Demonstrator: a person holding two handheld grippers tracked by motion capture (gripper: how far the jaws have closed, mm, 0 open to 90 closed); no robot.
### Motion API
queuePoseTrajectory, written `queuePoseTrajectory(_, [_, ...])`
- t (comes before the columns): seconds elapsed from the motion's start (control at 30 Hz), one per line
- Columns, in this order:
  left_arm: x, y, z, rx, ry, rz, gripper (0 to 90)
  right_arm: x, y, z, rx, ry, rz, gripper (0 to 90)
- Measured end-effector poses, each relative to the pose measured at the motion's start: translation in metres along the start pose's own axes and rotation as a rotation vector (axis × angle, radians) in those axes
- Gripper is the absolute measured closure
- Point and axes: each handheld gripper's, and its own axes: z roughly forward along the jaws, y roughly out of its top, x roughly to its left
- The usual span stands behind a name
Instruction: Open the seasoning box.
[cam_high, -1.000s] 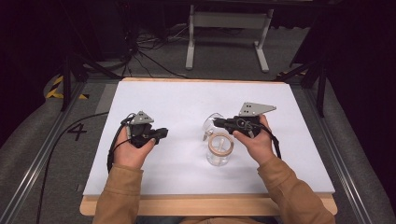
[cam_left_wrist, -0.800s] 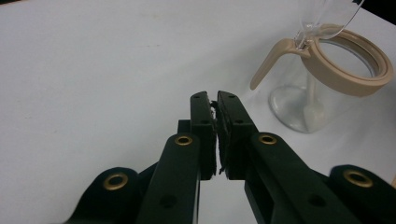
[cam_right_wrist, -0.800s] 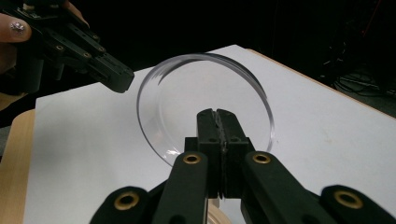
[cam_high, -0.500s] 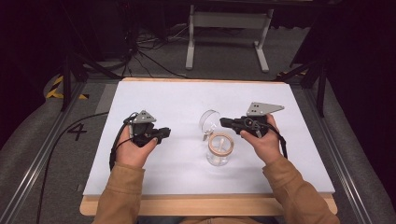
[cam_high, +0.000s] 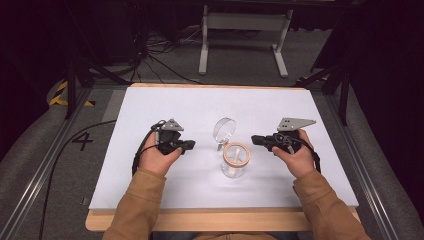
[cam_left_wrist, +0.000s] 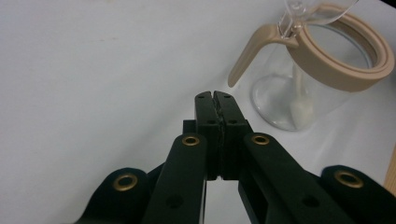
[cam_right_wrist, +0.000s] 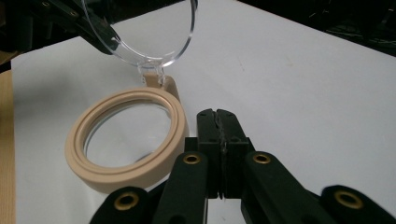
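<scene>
Both grippers clenched, nothing held: left gripper (cam_high: 189, 145) & right gripper (cam_high: 256, 140) flank glass jar (cam_high: 235, 162) w/o touching. Jar's clear lid (cam_high: 224, 129) stands flipped up on white surface (cam_high: 200, 105).

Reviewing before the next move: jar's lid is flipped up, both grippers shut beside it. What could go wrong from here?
1. The clear lid stands upright on its hinge above the jar; a sideways nudge from either gripper could snap it shut or strain the hinge.
2. The jar is glass and stands free between the left gripper and right gripper; a one-sided push could tip or slide it.
3. Both grippers' jaws are shut, so they must open before any grasp, or they will only shove the beige ring.
</scene>
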Motion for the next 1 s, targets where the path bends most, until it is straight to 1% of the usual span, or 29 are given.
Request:
queuePoseTrajectory(0.1, [-0.005, 0.002, 0.016, 0.022, -0.014, 0.038, 90.0, 0.0, -0.004, -0.002, 0.007, -0.003, 0.009, 89.9])
queuePoseTrajectory(0.13, [-0.008, 0.003, 0.021, 0.037, -0.02, 0.051, 90.0, 0.0, -0.005, -0.003, 0.008, -0.004, 0.012, 89.8])
queuePoseTrajectory(0.17, [-0.011, 0.004, 0.027, 0.028, -0.021, 0.052, 90.0, 0.0, -0.006, -0.004, 0.008, -0.006, 0.014, 89.8])
queuePoseTrajectory(0.23, [-0.014, 0.005, 0.033, 0.033, -0.022, 0.076, 90.0, 0.0, -0.007, -0.006, 0.009, -0.008, 0.017, 89.8])
queuePoseTrajectory(0.27, [-0.016, 0.006, 0.036, 0.029, -0.022, 0.08, 90.0, 0.0, -0.008, -0.007, 0.008, -0.009, 0.017, 89.9])
queuePoseTrajectory(0.3, [-0.017, 0.007, 0.04, 0.04, -0.026, 0.094, 90.0, 0.001, -0.009, -0.008, 0.008, -0.011, 0.02, 89.8])
queuePoseTrajectory(0.33, [-0.019, 0.007, 0.043, 0.03, -0.027, 0.097, 90.0, 0.001, -0.011, -0.009, 0.006, -0.01, 0.024, 89.8])
queuePoseTrajectory(0.37, [-0.02, 0.008, 0.045, 0.038, -0.021, 0.096, 90.0, 0.001, -0.011, -0.01, 0.007, -0.011, 0.026, 89.8])
queuePoseTrajectory(0.4, [-0.019, 0.008, 0.047, 0.032, -0.016, 0.11, 90.0, 0.001, -0.012, -0.011, 0.007, -0.011, 0.027, 89.8])
queuePoseTrajectory(0.43, [-0.02, 0.009, 0.05, 0.026, -0.015, 0.101, 90.0, 0.001, -0.013, -0.011, 0.006, -0.012, 0.029, 89.8])
queuePoseTrajectory(0.5, [-0.02, 0.009, 0.054, 0.034, -0.029, 0.106, 90.0, 0.002, -0.015, -0.012, 0.006, -0.013, 0.035, 89.8])
queuePoseTrajectory(0.57, [-0.021, 0.009, 0.058, 0.029, -0.03, 0.104, 90.0, 0.002, -0.016, -0.013, 0.008, -0.013, 0.039, 89.8])
queuePoseTrajectory(0.63, [-0.022, 0.01, 0.059, 0.023, -0.029, 0.11, 90.0, 0.002, -0.017, -0.013, 0.01, -0.011, 0.041, 89.8])
queuePoseTrajectory(0.7, [-0.022, 0.01, 0.061, 0.019, -0.041, 0.105, 90.0, 0.003, -0.018, -0.013, 0.009, -0.012, 0.041, 89.7])
queuePoseTrajectory(0.73, [-0.022, 0.01, 0.061, 0.025, -0.046, 0.097, 90.0, 0.003, -0.018, -0.013, 0.009, -0.011, 0.042, 89.8])
queuePoseTrajectory(0.77, [-0.022, 0.01, 0.063, 0.012, -0.041, 0.1, 90.0, 0.003, -0.018, -0.013, 0.01, -0.01, 0.042, 89.7])
queuePoseTrajectory(0.9, [-0.021, 0.009, 0.065, 0.02, -0.038, 0.1, 90.0, 0.004, -0.019, -0.013, 0.011, -0.01, 0.037, 89.7])
queuePoseTrajectory(0.93, [-0.021, 0.01, 0.064, 0.029, -0.038, 0.096, 90.0, 0.004, -0.019, -0.013, 0.011, -0.008, 0.038, 89.7])
queuePoseTrajectory(1.0, [-0.021, 0.01, 0.065, 0.016, -0.035, 0.095, 90.0, 0.005, -0.019, -0.013, 0.01, -0.006, 0.039, 89.7])
